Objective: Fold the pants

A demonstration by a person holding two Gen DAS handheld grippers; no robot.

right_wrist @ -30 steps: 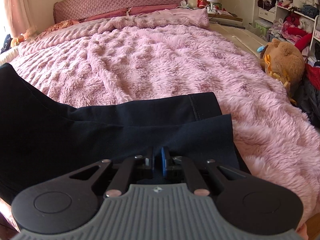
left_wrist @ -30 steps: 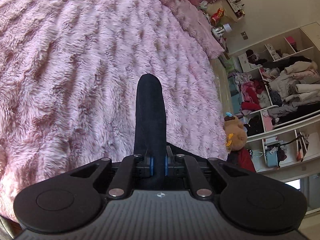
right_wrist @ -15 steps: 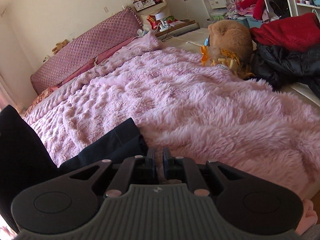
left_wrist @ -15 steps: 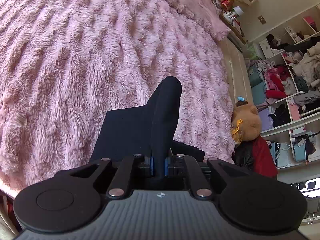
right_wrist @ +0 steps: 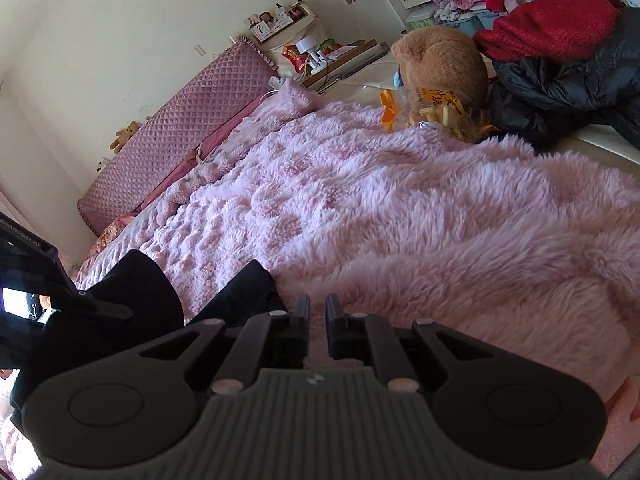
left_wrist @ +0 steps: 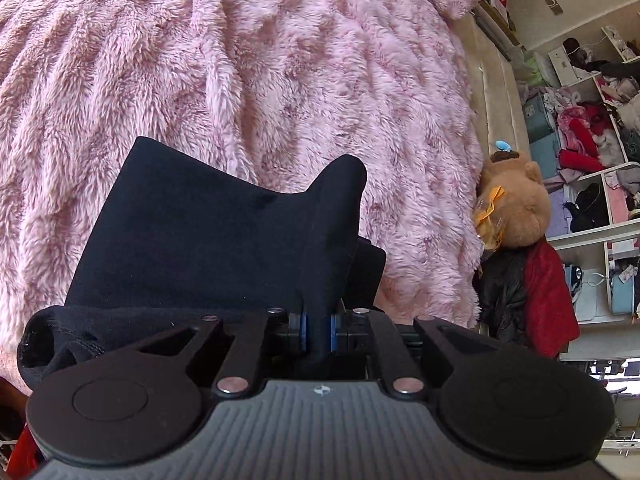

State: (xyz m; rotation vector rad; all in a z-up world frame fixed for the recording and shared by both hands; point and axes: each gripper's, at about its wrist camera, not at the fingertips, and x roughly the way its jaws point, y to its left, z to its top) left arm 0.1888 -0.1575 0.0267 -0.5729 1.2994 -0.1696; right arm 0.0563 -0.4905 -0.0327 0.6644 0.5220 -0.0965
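Observation:
The dark navy pants [left_wrist: 208,248] lie folded on the fluffy pink blanket [left_wrist: 280,80] near the bed's front edge. My left gripper [left_wrist: 316,330] is shut on a raised fold of the pants, which stands up between its blue pads. In the right wrist view the pants [right_wrist: 244,292] lie to the left of my right gripper [right_wrist: 317,310]. The right gripper is empty, its jaws a narrow gap apart, just above the blanket [right_wrist: 400,220]. The left gripper's body [right_wrist: 36,280] shows at the left edge.
A brown teddy bear [right_wrist: 440,68] and a pile of black and red clothes [right_wrist: 560,60] sit at the bed's right side. A pink headboard [right_wrist: 192,120] and nightstand stand at the far end. Shelves of clothes [left_wrist: 592,128] line the wall.
My right gripper has let go of the pants and swung right, away from them. My left gripper has brought its held fold down over the pants, so more folded cloth now lies flat.

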